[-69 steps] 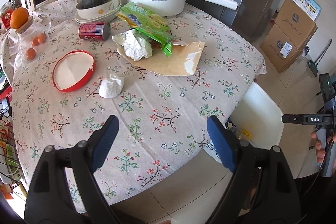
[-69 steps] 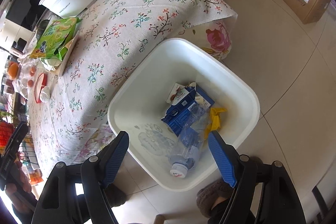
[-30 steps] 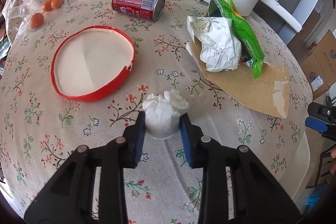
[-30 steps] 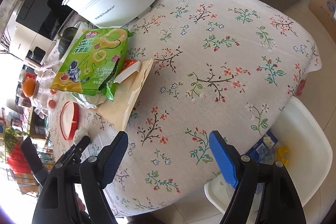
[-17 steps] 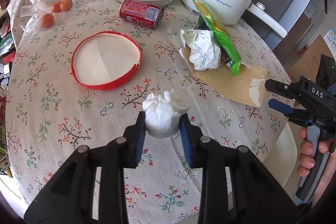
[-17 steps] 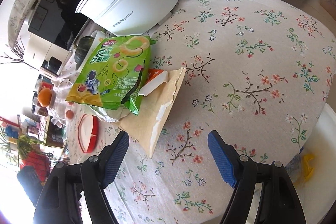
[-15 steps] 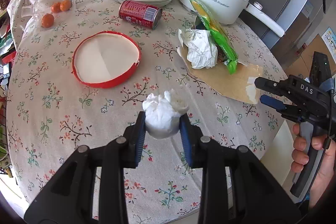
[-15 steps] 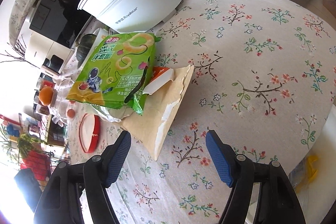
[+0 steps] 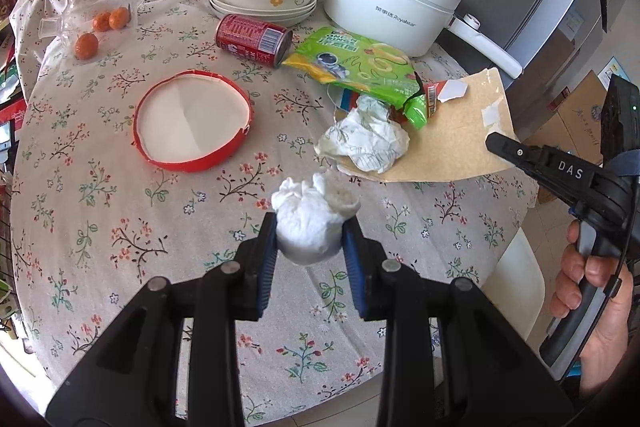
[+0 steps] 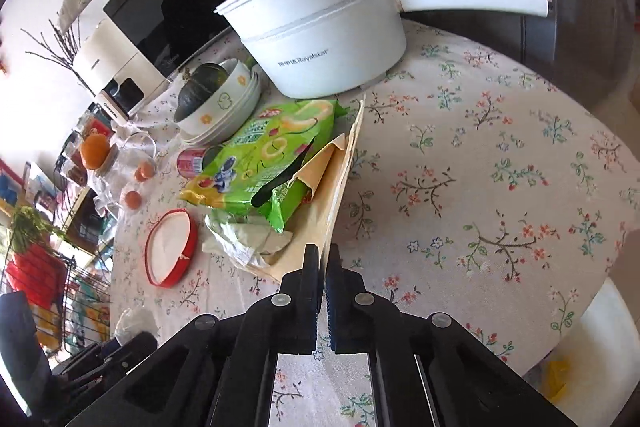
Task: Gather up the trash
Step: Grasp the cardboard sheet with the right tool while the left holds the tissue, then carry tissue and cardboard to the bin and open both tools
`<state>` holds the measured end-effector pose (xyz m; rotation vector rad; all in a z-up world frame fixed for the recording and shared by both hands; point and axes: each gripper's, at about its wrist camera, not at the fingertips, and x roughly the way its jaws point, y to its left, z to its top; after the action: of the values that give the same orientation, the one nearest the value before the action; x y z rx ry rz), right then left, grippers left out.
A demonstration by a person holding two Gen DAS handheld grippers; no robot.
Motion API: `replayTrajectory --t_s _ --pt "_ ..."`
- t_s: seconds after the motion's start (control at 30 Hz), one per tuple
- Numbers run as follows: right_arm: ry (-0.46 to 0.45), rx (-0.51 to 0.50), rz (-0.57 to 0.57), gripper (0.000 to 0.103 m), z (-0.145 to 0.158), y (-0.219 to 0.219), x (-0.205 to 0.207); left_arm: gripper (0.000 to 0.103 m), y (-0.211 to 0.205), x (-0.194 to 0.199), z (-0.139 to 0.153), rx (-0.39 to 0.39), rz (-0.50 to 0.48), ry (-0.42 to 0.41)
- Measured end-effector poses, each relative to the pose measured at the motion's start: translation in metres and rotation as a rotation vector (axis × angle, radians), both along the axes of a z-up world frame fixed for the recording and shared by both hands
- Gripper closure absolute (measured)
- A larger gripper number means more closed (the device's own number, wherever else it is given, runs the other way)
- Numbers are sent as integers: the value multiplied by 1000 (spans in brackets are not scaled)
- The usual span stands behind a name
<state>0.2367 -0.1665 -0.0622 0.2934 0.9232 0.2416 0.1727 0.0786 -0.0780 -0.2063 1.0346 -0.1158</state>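
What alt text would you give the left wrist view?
The left hand-held gripper is shut on a crumpled white tissue above a floral tablecloth. Beyond lie a red-rimmed paper lid, a red can, a green snack bag on torn cardboard, and a white pot.

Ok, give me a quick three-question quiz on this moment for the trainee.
1. Multiple choice: what does the left gripper hold? A) a red can B) a wad of white tissue C) a green snack bag
2. True or false: the red can stands upright on the table.
3. Fill the gap: the right gripper is clamped on the edge of the ____.

Key:
1. B
2. False; it lies on its side.
3. Cardboard sheet; the jaws have just closed on its edge.
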Motion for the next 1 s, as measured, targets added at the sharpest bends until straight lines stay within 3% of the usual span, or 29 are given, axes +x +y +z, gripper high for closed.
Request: replayTrajectory --t_s 0.4,0.6,1.0 --pt "-233 -174 -9 101 64 -14 -48 69 -11 -8 7 -16 -10 -22" --pt "-329 -169 32 101 93 -12 -70 69 -16 -9 8 -25 -17 -25" --pt "-291 -196 -44 101 87 -43 -65 69 -20 -7 7 -23 -24 -20"
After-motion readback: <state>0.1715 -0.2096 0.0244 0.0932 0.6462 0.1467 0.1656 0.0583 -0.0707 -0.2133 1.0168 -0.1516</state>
